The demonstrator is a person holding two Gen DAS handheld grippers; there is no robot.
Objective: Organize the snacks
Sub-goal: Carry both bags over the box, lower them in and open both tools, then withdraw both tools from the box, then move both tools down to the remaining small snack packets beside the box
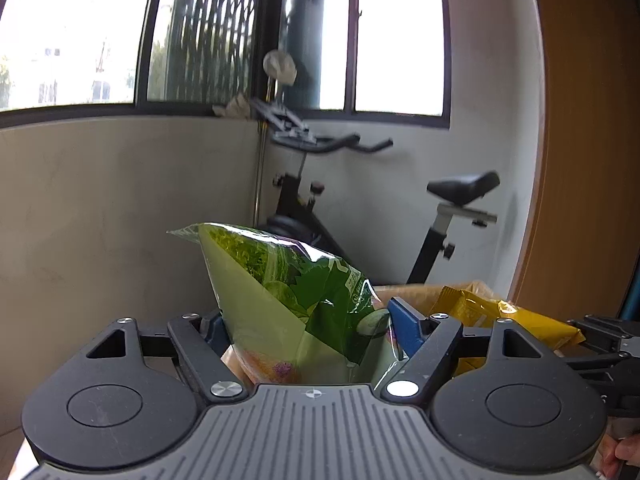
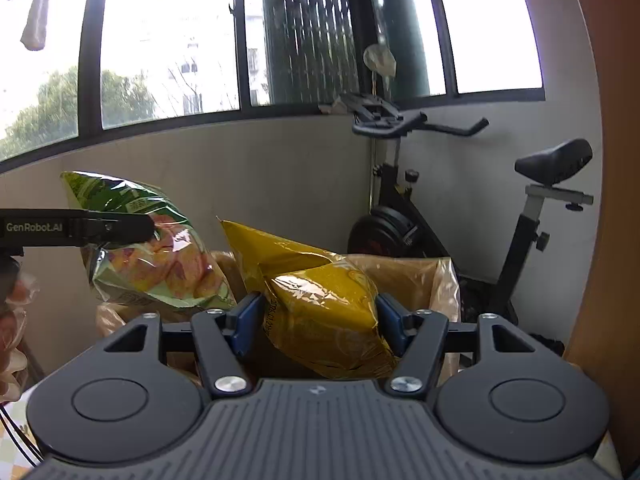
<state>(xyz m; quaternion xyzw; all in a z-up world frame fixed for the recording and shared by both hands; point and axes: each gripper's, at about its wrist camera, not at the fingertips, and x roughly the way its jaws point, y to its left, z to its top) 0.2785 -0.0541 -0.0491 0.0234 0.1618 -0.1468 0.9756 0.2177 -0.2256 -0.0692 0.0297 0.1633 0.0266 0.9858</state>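
Left gripper (image 1: 308, 332): jaws clamped on green chip bag (image 1: 296, 292), held left of and above the cardboard box (image 2: 404, 276). Right gripper (image 2: 316, 320): jaws pinching yellow chip bag (image 2: 320, 300) over that box. Both likely light, air-puffed, slippery, crushable; grip gently.

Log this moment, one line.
left gripper: shut on green chip bag | right gripper: shut on yellow chip bag | both above brown box

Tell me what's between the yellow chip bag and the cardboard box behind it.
Nothing visible. The right gripper holds the yellow bag just in front of the open cardboard box; the green bag hangs off to the left in the left gripper.
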